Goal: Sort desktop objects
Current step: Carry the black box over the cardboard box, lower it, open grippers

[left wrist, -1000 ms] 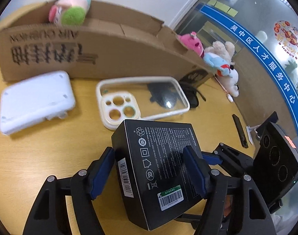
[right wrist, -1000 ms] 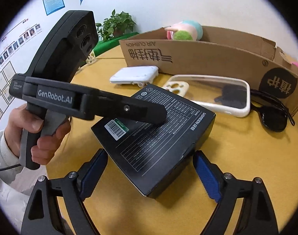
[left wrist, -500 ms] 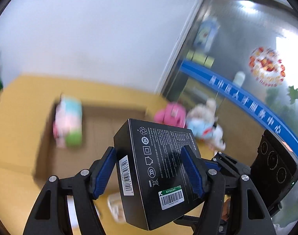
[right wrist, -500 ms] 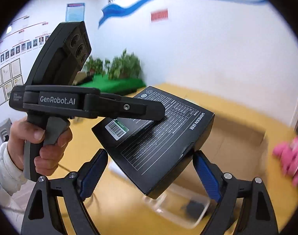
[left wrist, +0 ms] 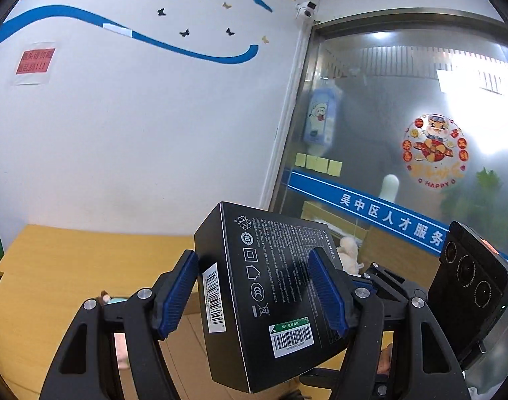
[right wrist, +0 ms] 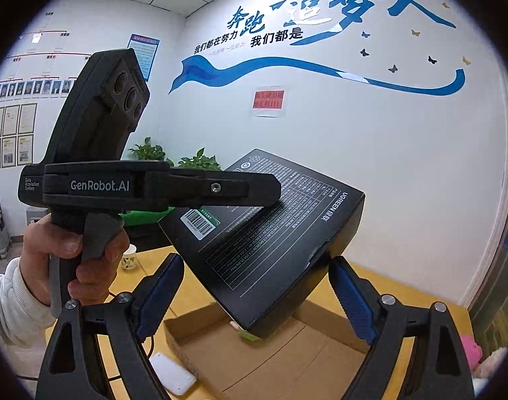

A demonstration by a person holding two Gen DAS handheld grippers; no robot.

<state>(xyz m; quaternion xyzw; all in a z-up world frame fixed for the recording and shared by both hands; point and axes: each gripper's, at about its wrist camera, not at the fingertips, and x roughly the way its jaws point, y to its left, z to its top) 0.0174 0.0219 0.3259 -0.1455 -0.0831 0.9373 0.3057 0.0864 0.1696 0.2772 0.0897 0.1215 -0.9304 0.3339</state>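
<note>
The left gripper (left wrist: 254, 295) is pinching a black UGREEN product box (left wrist: 267, 286) between its blue pads (left wrist: 327, 295), holding it in the air above the yellow table (left wrist: 70, 266), with the white wall filling everything from nine to one o'clock and leaving open room above and ahead. In the right wrist view the box (right wrist: 270, 233) is hanging tilted over the open cardboard box (right wrist: 270, 360), whose flaps and brown floor are spreading out at six o'clock; its far wall is lying close under the box's lower corner. The right gripper (right wrist: 254, 296) is standing spread wide, its pads flanking the box's lower end, the left one apart from it and the right one close to a corner where contact cannot be told. A white device (right wrist: 172, 376) is lying on the table just outside the carton at seven o'clock. Compared with a second ago, the black box is no longer resting on the table beside the phone case and sunglasses; it is being carried well up, and both cameras are now looking at the wall rather than the tabletop. The box is showing matte black faces with fine white print, certification icons, a white barcode sticker on its side and a green-and-white barcode label (left wrist: 292, 336) near its lower end.
</note>
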